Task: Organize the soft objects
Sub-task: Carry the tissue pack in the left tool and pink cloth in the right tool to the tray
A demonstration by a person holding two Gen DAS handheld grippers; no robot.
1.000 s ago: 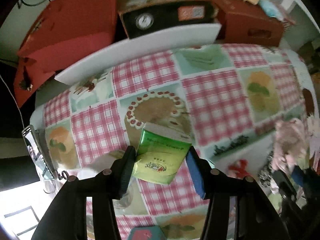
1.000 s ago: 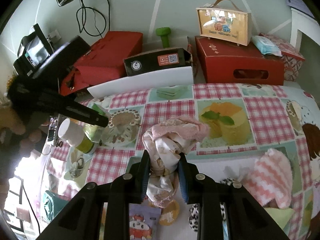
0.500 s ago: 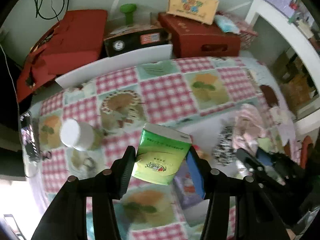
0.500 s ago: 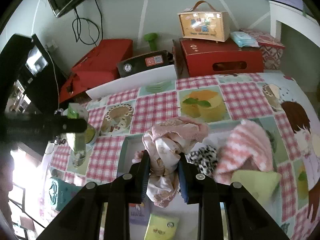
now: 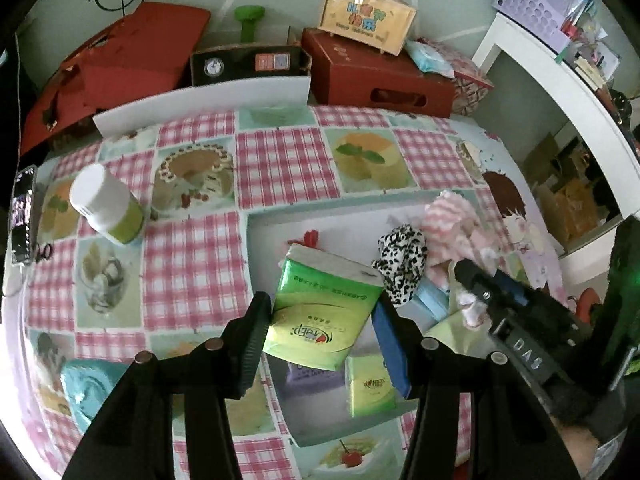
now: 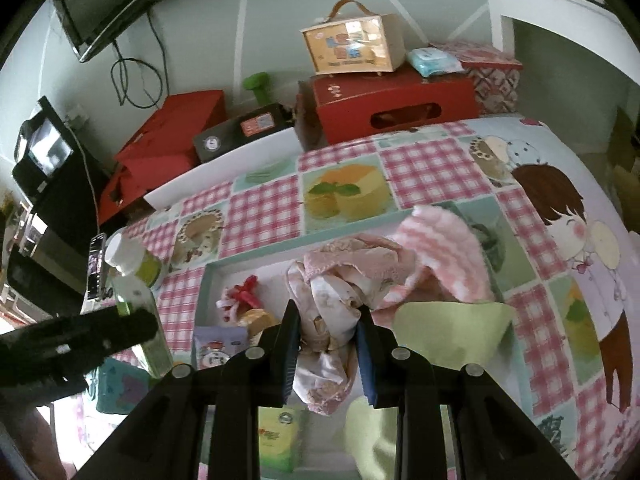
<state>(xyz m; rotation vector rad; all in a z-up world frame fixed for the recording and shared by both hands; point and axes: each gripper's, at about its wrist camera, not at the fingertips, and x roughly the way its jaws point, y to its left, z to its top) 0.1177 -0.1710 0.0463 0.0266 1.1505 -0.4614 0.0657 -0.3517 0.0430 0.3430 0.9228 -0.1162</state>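
Observation:
My left gripper [image 5: 320, 316] is shut on a green tissue pack [image 5: 320, 308] and holds it above a pale tray [image 5: 264, 228] on the checked tablecloth. My right gripper [image 6: 327, 320] is shut on a bunched pink and cream cloth [image 6: 332, 296], also above the tray [image 6: 208, 280]. In the tray lie a leopard-print cloth [image 5: 400, 256], a pink striped towel [image 6: 444, 256], a light green cloth [image 6: 452, 332], a small green tissue pack [image 5: 370, 386] and a purple pack [image 5: 308, 380]. The right gripper shows at the right of the left wrist view [image 5: 476, 280].
A white-capped green jar [image 5: 106, 208] stands left of the tray. A phone [image 5: 22, 216] lies at the left table edge. Red boxes [image 5: 376, 76], a black box [image 5: 244, 64] and a white board [image 5: 200, 104] line the far edge. A teal object [image 5: 90, 384] lies front left.
My left gripper has carried the tissue pack rightward, from beside the jar to over the tray. My right gripper has moved forward with the cloth over the tray.

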